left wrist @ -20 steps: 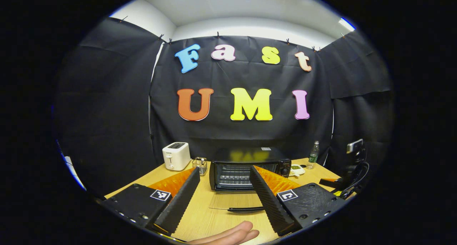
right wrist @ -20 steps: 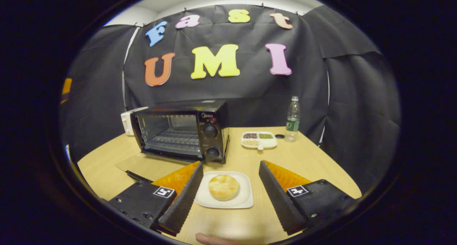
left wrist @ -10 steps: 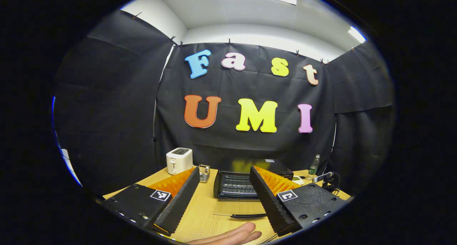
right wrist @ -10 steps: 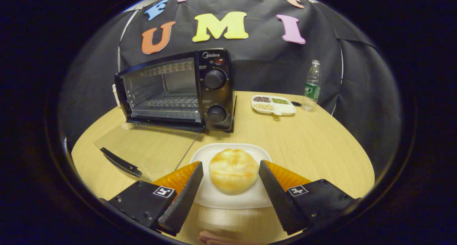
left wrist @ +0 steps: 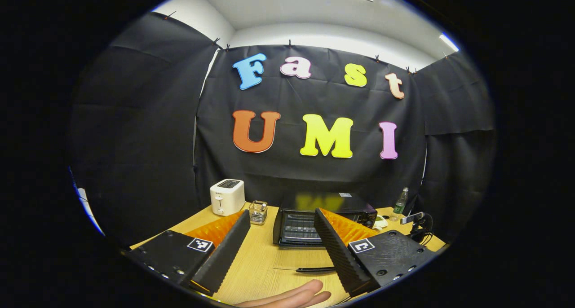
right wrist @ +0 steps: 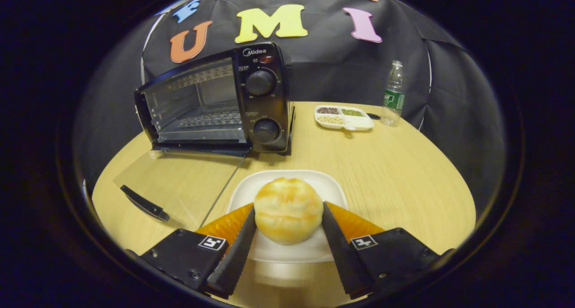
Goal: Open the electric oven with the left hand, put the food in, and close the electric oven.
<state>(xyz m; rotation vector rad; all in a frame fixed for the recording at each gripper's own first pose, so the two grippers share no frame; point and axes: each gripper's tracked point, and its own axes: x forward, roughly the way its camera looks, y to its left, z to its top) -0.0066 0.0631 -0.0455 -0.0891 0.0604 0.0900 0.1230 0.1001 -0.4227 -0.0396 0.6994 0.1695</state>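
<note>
- the oven door (right wrist: 179, 180) already lies flat on the table (right wrist: 404, 178), so the step in hand is, i judge, picking up the food: the right gripper (right wrist: 287, 222) brackets the round bread bun (right wrist: 287, 209), a finger against each side of it, over the white plate (right wrist: 330, 191).
- the fingers look closed on the bun, though how firm the hold is cannot be read.
- the electric oven (right wrist: 215, 101) stands ahead and to the left of the right gripper, its cavity and wire rack open toward it.
- next move, as i judge it: lift the bun off the plate, carry it forward-left over the lowered door and set it on the rack without squashing it.
- the left gripper (left wrist: 280, 249) hangs with jaws apart, holding nothing; the oven (left wrist: 323, 213) sits ahead of it, partly behind its right finger, with the door handle (left wrist: 314, 269) between the fingers.
- a hand (left wrist: 292, 297) is cut off at the bottom edge, below the left gripper.
- hard to make out: the bun's underside, the plate's near rim (blurred), and the oven's interior depth.
</note>
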